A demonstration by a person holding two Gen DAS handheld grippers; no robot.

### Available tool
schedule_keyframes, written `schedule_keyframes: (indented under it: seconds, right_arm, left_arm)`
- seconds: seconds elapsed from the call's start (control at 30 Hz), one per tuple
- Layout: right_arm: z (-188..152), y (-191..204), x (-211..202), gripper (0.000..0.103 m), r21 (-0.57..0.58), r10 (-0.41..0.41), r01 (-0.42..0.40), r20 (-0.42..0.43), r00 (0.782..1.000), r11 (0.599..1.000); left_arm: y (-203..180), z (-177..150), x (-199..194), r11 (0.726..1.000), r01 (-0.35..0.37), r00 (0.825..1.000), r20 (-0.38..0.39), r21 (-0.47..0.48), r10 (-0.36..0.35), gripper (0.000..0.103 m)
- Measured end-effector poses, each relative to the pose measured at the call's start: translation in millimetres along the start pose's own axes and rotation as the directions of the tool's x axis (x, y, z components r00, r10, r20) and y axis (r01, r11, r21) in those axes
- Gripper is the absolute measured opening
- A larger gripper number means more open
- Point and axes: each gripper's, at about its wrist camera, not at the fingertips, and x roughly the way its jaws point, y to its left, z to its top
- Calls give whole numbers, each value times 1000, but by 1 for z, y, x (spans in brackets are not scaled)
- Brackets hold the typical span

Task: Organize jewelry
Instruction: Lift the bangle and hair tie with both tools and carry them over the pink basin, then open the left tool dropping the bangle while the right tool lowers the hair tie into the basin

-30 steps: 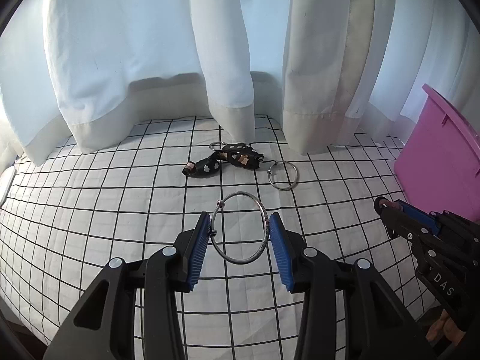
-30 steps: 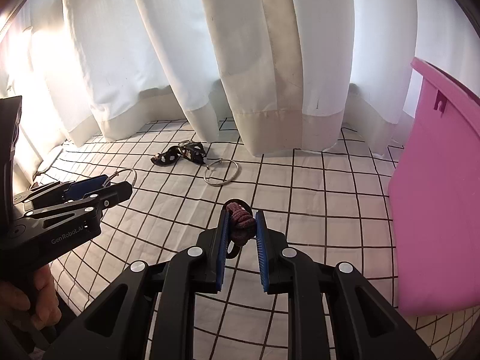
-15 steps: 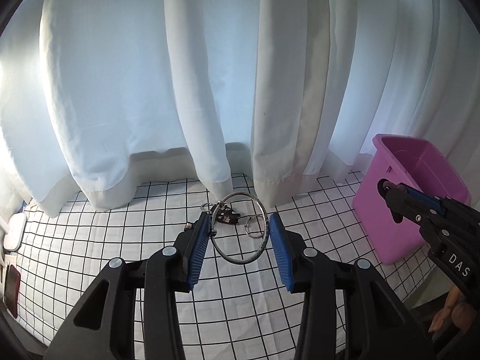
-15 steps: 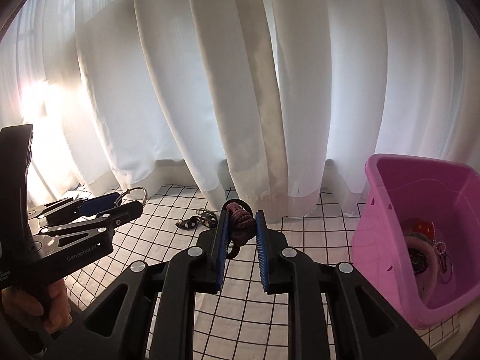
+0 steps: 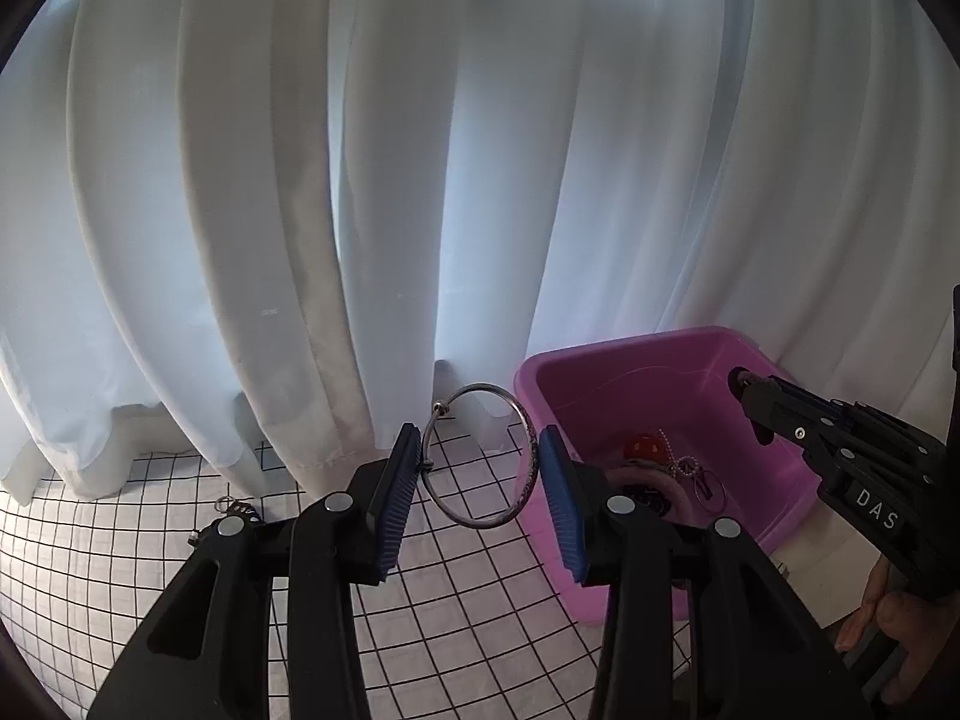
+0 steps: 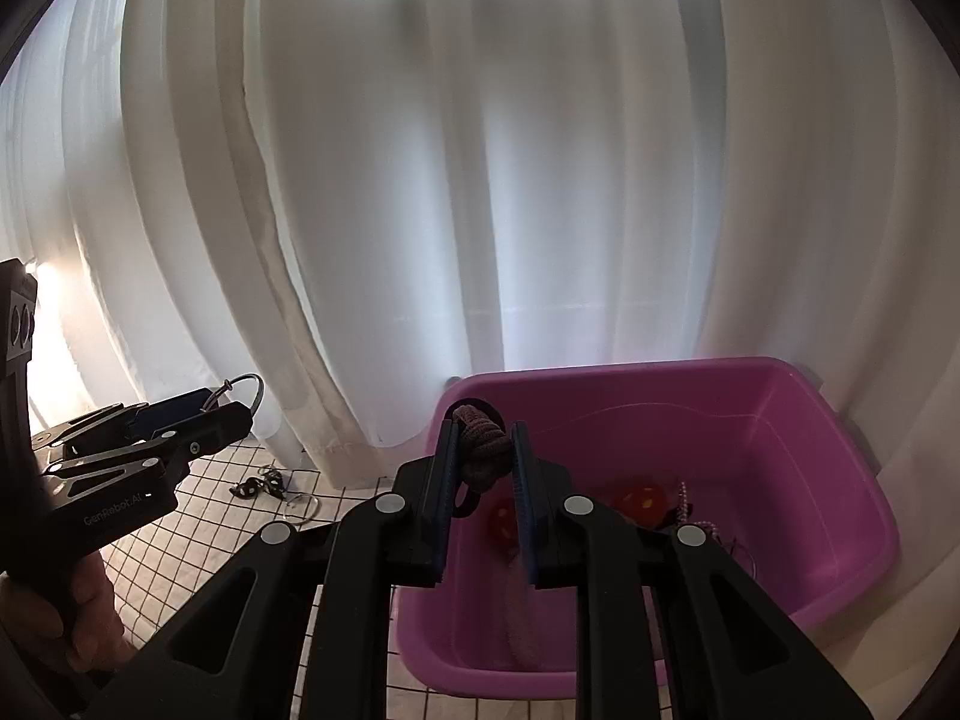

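Note:
My left gripper [image 5: 480,468] is shut on a silver bangle [image 5: 517,438] and holds it in the air, just left of the pink bin [image 5: 750,450]. My right gripper [image 6: 483,462] is shut on a knotted purple hair tie [image 6: 480,447] above the near left part of the pink bin [image 6: 840,516]. The bin holds several pieces: red items [image 6: 639,499], a bead chain [image 5: 678,459] and a pink band. A black patterned piece [image 6: 258,486] and a small silver ring [image 6: 300,507] lie on the checked cloth [image 5: 120,570].
White curtains [image 5: 420,180] hang close behind the cloth and the bin. The left gripper shows at the left of the right wrist view [image 6: 198,420]; the right gripper shows at the right of the left wrist view [image 5: 780,402].
Both grippers have risen off the cloth and swung right toward the pink bin, each keeping its piece. The bin's inside has come into view.

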Motion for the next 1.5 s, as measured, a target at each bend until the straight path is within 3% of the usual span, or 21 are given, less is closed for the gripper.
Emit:
schedule_keyframes:
  seconds: [0.2,0.43,0.73,0.93,1.13,1.27,1.33,1.4,1.5]
  right_arm:
    - [4,-88,1,18,14,-19,20,-38,999,1000]
    - [4,-145,29,18,22,25,-23,-111,994,999]
    - [-6,-169,73,18,16,47,-44,-257,965,999]
    - [-16,-173,98,18,11,59,-59,-365,929,998]
    - [-19,-175,107,18,8,63,-65,-384,921,998]
    - [-19,-173,105,18,2,59,-63,-380,923,998]
    - [-18,-175,106,22,4,58,-61,-379,924,998]
    - [-17,-176,105,31,4,52,-55,-374,926,998]
    - [-16,-178,104,34,7,49,-50,-366,929,999]
  left_arm:
    - [-71,9,41,1000,16,999,-47,-24,-17,40]
    - [-120,7,87,998,-12,993,-122,-56,5,40]
    - [-144,-4,141,992,-88,966,-251,-92,62,40]
    - [-141,-16,168,982,-127,925,-374,-138,66,40]
    - [-141,-22,177,977,-161,905,-415,-137,91,41]
    - [-138,-22,178,972,-169,902,-423,-162,87,41]
    - [-137,-21,177,971,-180,904,-416,-159,99,48]
    - [-137,-19,175,970,-180,909,-405,-161,102,65]
    - [-139,-16,172,971,-186,917,-381,-153,115,74]
